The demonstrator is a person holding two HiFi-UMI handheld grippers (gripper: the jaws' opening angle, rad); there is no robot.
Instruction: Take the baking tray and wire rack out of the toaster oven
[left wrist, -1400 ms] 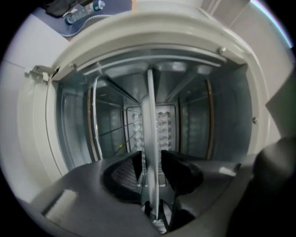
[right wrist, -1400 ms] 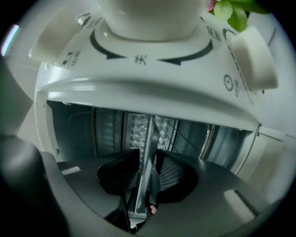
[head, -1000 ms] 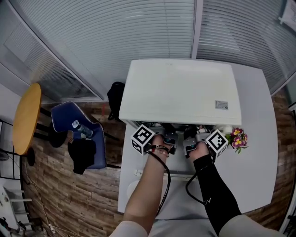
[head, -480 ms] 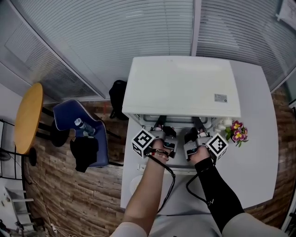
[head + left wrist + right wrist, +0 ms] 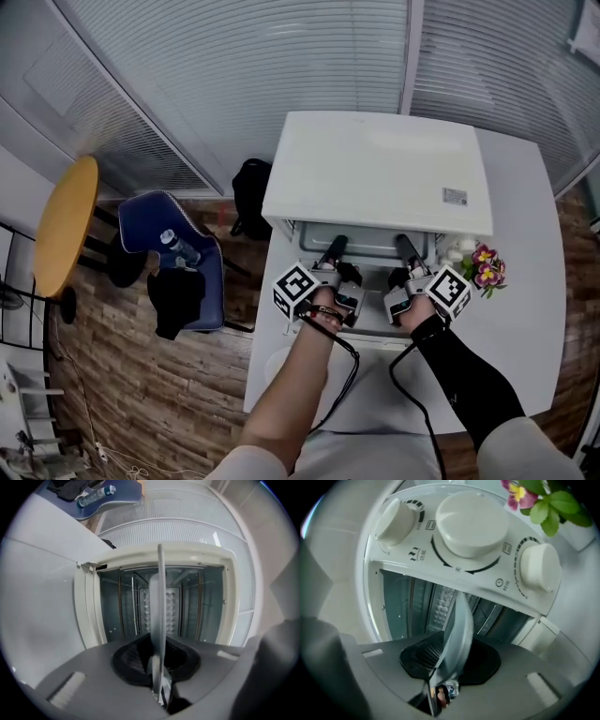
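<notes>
The white toaster oven (image 5: 375, 169) stands on a white table with its mouth facing me. The grey baking tray (image 5: 367, 247) sticks partly out of that mouth. My left gripper (image 5: 336, 246) is shut on the tray's front rim on the left. In the left gripper view the tray (image 5: 161, 602) runs edge-on between the pads of the left gripper (image 5: 159, 654), with the open cavity behind it. My right gripper (image 5: 401, 246) holds the rim further right, and its jaws are opening. The tray (image 5: 459, 630) still sits tilted between the pads of that right gripper (image 5: 451, 654). Thin wire bars (image 5: 135, 604) show inside the cavity.
Three white knobs (image 5: 471, 524) line the oven's control panel. A small bunch of flowers (image 5: 483, 265) stands at the oven's right front corner. Off the table's (image 5: 525, 319) left edge are a blue chair (image 5: 173, 258) with a bottle and a round yellow table (image 5: 66, 225).
Both grippers have drawn back from the oven's mouth toward me, and the tray has come out with them. Its grey surface now shows in front of the oven.
</notes>
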